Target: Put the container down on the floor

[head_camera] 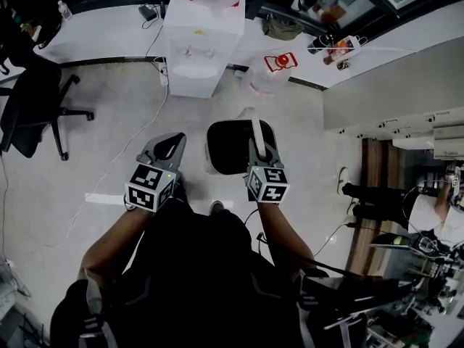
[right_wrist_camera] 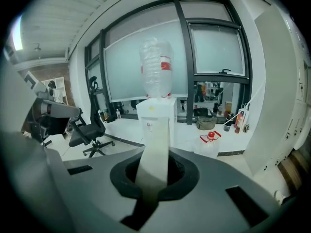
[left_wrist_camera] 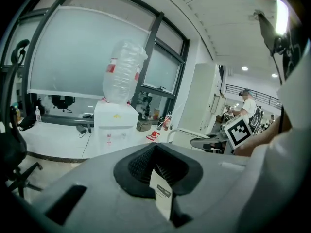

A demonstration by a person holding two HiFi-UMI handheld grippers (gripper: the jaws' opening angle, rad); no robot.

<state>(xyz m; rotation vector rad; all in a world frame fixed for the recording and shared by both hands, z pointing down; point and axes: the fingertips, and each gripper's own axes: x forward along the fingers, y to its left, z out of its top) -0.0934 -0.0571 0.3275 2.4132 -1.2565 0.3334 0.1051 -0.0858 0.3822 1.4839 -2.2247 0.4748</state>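
Observation:
The container (head_camera: 230, 148) is a white bin with a dark top and a white strap handle (head_camera: 257, 131). It hangs in front of me over the grey floor (head_camera: 109, 136). My right gripper (head_camera: 258, 149) is shut on that handle, and in the right gripper view the white strap (right_wrist_camera: 155, 154) runs up between the closed jaws. To the left of the container, apart from it, my left gripper (head_camera: 167, 148) is shut and grips none of the task's objects. In the left gripper view only a small white tag (left_wrist_camera: 162, 194) shows at its jaws.
A white water dispenser (head_camera: 202, 46) with a large bottle stands ahead by the window ledge. A jug with a red cap (head_camera: 278, 64) sits to its right. A black office chair (head_camera: 32, 100) is at the left, a white wall block (head_camera: 391, 85) and another person's shoes (head_camera: 359, 194) at the right.

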